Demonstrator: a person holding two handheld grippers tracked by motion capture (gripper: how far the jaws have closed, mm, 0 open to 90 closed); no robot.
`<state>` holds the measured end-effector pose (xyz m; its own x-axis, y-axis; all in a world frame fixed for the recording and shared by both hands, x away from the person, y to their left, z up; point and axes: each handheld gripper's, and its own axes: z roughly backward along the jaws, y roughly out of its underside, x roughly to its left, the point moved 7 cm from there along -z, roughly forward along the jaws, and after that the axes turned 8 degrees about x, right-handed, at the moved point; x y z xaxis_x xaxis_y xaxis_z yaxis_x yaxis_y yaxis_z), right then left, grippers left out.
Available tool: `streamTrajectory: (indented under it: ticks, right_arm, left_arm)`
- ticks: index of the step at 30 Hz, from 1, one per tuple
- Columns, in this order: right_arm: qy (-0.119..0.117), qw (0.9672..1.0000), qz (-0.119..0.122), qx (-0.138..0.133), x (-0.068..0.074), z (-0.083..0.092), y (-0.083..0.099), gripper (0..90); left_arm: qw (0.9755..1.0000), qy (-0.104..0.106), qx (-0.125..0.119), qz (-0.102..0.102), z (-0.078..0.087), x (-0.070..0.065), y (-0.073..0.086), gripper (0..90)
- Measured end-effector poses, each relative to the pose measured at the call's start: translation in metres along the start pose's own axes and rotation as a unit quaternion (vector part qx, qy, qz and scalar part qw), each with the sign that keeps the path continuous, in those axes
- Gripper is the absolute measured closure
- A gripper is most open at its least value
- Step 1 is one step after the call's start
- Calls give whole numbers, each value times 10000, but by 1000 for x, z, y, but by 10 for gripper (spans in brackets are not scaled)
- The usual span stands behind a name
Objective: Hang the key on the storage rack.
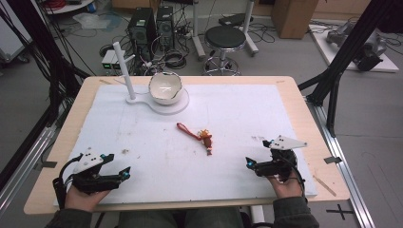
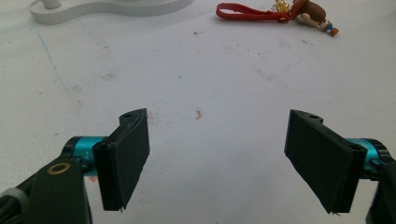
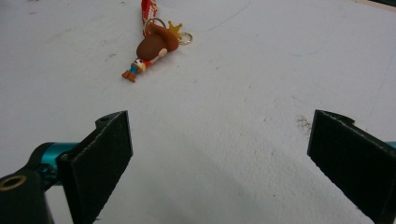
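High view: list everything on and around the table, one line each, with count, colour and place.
Table: one, light wood, under a white mat.
Stand: one, white post on a flat base, far left of mat.
Bowl: one, white, on the stand's base.
Keychain figure: one, brown with red strap, mat centre.
Stool: one, black, beyond the table.
Computer towers: two, black, on the floor.
Left hand-held gripper: black, open, near left.
Right hand-held gripper: black, open, near right.
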<state>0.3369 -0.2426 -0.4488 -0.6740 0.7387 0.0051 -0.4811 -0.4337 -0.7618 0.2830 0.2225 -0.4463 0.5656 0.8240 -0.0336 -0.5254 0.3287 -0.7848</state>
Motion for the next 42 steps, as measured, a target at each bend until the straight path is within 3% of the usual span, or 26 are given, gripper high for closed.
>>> streamTrajectory:
  ticks: [10, 22, 42]
  right_arm:
    - [-23, 10000, 14, -66, 4, 1, -5, 58]
    - [-119, 9997, 220, -54, 9, 3, -20, 58]
    - [-386, 9983, 439, 20, 20, -12, -68, 58]
  left_arm:
    - [10000, -6, -36, 2, 3, 0, 1, 226]
    - [10000, 14, -46, -25, 3, -3, 0, 225]
    - [10000, -1, -77, -40, 4, -3, 0, 224]
